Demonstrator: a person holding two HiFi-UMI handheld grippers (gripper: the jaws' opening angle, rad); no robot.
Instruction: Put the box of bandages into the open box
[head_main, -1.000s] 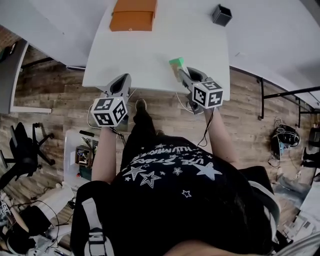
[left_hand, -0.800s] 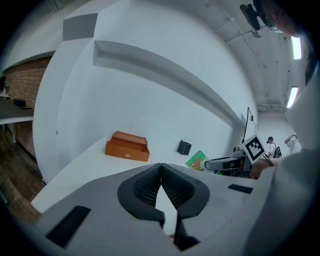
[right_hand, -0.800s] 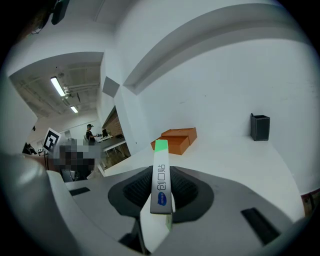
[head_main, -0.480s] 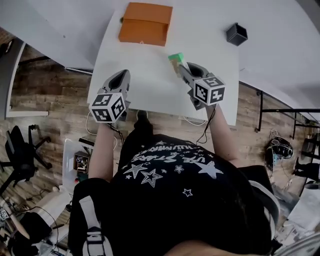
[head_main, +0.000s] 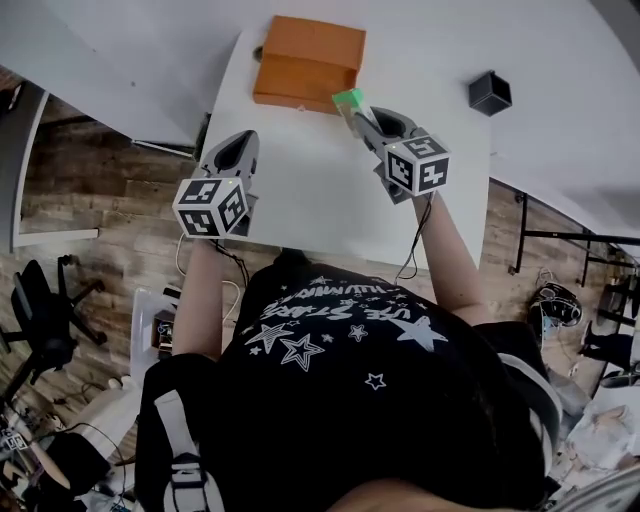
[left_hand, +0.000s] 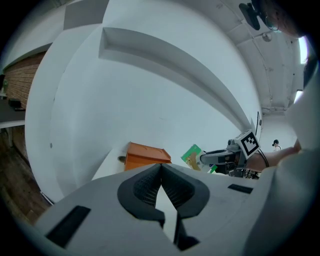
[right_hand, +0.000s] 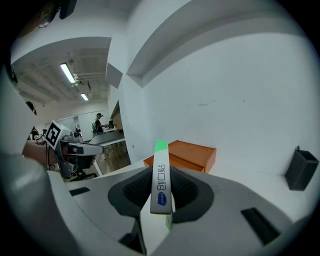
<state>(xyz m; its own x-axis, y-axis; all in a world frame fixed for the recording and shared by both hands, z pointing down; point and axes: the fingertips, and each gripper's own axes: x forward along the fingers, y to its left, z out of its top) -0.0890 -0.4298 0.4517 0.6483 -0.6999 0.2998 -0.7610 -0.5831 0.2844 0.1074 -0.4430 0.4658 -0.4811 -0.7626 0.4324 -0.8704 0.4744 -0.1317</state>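
My right gripper (head_main: 362, 122) is shut on the box of bandages (head_main: 349, 102), a thin green and white carton (right_hand: 161, 182) standing on edge between the jaws. It hangs over the white table (head_main: 300, 190), just short of the orange open box (head_main: 308, 63) at the table's far side. That orange box (right_hand: 187, 155) shows right behind the carton in the right gripper view. My left gripper (head_main: 232, 155) is shut with nothing in it, at the table's left edge; its view shows the orange box (left_hand: 145, 155) and the carton (left_hand: 192, 155) held off to the right.
A small black cube-shaped holder (head_main: 490, 93) stands at the table's far right, also seen as a dark holder (right_hand: 301, 170) in the right gripper view. Wood floor, a black office chair (head_main: 45, 320) and a bin of clutter (head_main: 160, 330) lie to the left below the table.
The right gripper has carried the bandage box forward toward the orange box, now almost at its front edge. The left gripper came forward a little. The person has stepped closer to the table.
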